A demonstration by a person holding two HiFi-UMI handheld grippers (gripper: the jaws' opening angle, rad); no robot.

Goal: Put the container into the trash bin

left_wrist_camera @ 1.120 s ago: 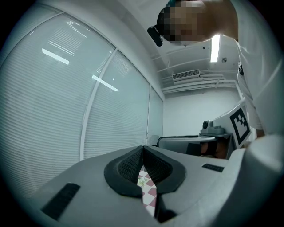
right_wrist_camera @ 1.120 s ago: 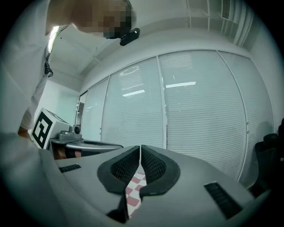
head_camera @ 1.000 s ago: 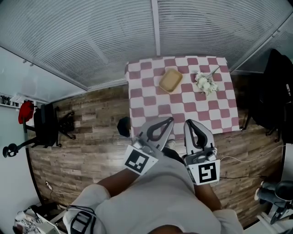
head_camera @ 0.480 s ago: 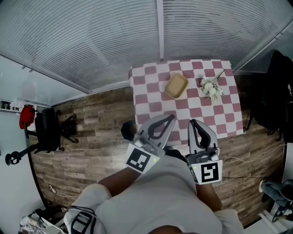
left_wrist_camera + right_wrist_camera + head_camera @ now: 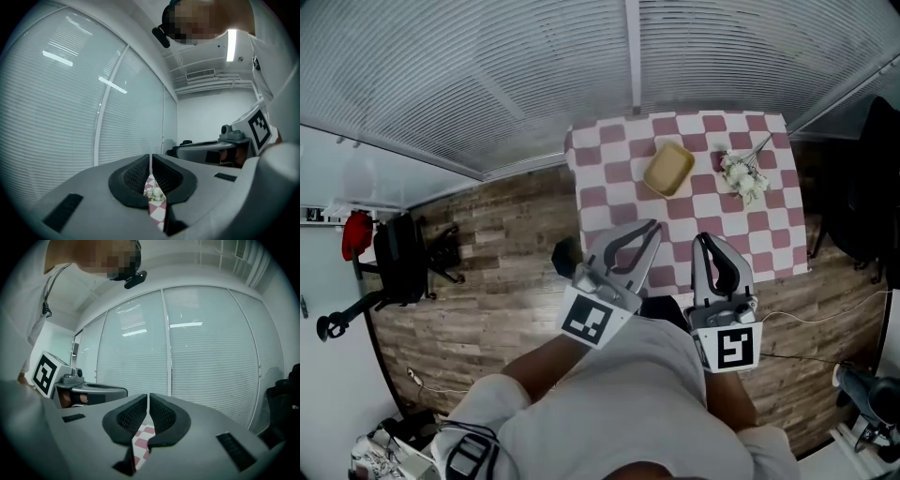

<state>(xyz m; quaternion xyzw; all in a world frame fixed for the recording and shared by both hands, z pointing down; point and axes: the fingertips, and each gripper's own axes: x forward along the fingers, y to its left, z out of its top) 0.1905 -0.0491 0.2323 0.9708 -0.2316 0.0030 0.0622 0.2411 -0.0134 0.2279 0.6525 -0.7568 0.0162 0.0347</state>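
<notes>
Left gripper (image 5: 649, 231) and right gripper (image 5: 705, 242) are hovering at the near edge of the pink-checked counter (image 5: 609, 155), fingers pinched together on nothing, while the tan shallow rectangular container (image 5: 668, 168) is sitting far-centre, so reaching in unopened is risking shoving it into the white flowers (image 5: 743, 176).

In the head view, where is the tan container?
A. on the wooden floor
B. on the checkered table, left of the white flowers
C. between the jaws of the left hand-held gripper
B: the tan container lies on the checkered table, with the white flowers to its right.
</notes>
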